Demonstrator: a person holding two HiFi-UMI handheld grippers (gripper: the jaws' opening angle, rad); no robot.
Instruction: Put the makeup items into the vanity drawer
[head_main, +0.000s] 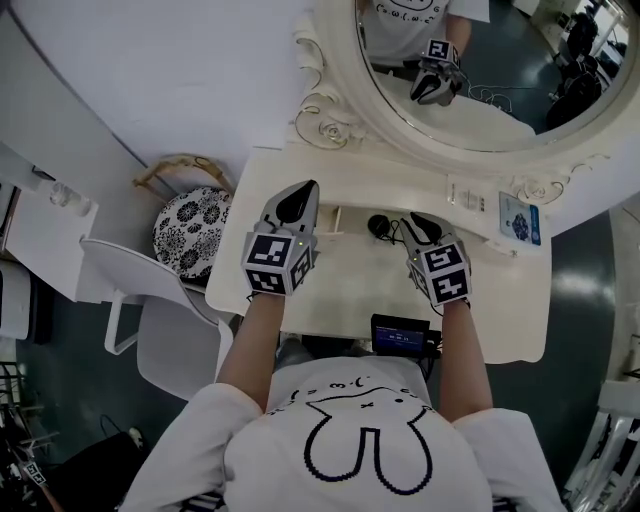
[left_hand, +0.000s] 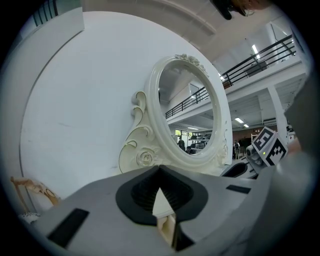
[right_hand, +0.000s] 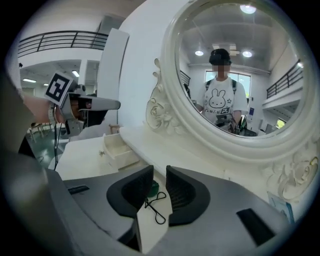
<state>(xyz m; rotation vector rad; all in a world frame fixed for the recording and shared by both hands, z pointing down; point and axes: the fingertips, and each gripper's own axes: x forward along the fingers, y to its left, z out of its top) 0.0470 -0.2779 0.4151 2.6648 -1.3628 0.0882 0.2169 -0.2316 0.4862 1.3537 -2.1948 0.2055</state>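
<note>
The right tongs (right_hand: 160, 173) stood slightly apart and gripped nothing. They were aimed down at a black looped tool (right_hand: 156, 206) and a small green item (right_hand: 152, 188), which lay on the desk (head_main: 340, 290) just right of the small open drawer (right_hand: 117, 152). The left tongs (left_hand: 160, 173) were together, apparently empty, near that drawer. The gap looked narrow: an approach slightly off line could shove the thin tool along the desk, or pinch one loop so it swung and dropped short of the drawer.

ornate oval mirror (head_main: 500, 70), patterned stool (head_main: 192, 230) beside a white chair (head_main: 175, 345)
</note>
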